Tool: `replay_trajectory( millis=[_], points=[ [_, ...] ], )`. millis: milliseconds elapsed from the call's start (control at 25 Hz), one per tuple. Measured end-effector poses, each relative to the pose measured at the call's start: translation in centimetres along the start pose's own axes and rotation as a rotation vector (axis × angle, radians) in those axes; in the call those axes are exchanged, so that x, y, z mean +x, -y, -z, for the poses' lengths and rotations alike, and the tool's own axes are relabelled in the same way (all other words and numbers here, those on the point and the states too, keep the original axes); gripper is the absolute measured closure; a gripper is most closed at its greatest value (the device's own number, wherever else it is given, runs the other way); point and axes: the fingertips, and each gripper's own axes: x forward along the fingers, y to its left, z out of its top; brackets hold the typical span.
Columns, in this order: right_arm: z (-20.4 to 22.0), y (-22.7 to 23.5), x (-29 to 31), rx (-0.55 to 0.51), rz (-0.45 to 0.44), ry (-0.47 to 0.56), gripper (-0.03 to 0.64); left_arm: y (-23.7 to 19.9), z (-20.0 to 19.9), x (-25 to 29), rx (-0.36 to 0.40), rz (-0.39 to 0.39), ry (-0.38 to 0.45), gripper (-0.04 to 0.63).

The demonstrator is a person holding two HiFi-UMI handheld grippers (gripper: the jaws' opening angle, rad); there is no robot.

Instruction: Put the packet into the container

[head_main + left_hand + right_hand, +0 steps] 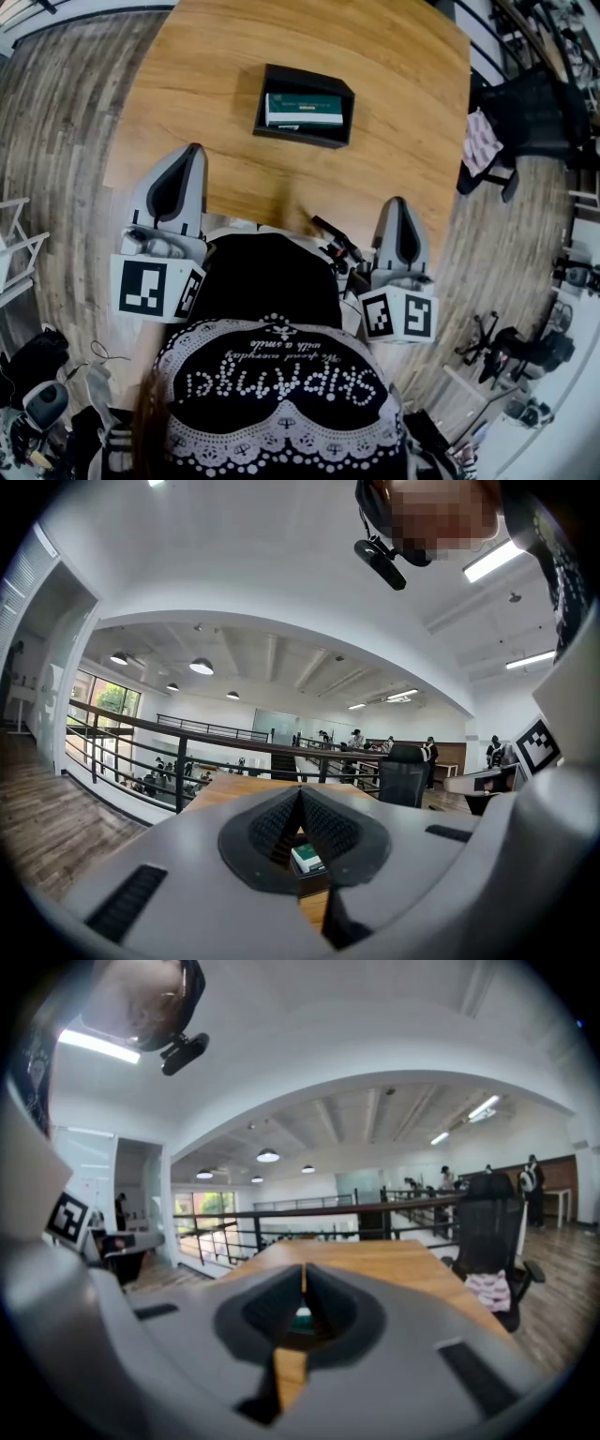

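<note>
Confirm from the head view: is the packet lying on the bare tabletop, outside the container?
No, the packet lies flat inside the black container, within its walls.

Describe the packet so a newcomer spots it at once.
Start at the wooden table; toward its far end sits a lone black open-top container. The packet lies flat inside it: a green-and-white rectangle, the only item in there.
</note>
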Motion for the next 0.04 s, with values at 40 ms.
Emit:
replay_trajectory(
  millis=[40],
  points=[
    [0.09,0.05,0.08,0.001,0.002,-0.002,0.58,0.03,0.01,0.08,0.005,0.004,-0.002,0.565]
  ],
)
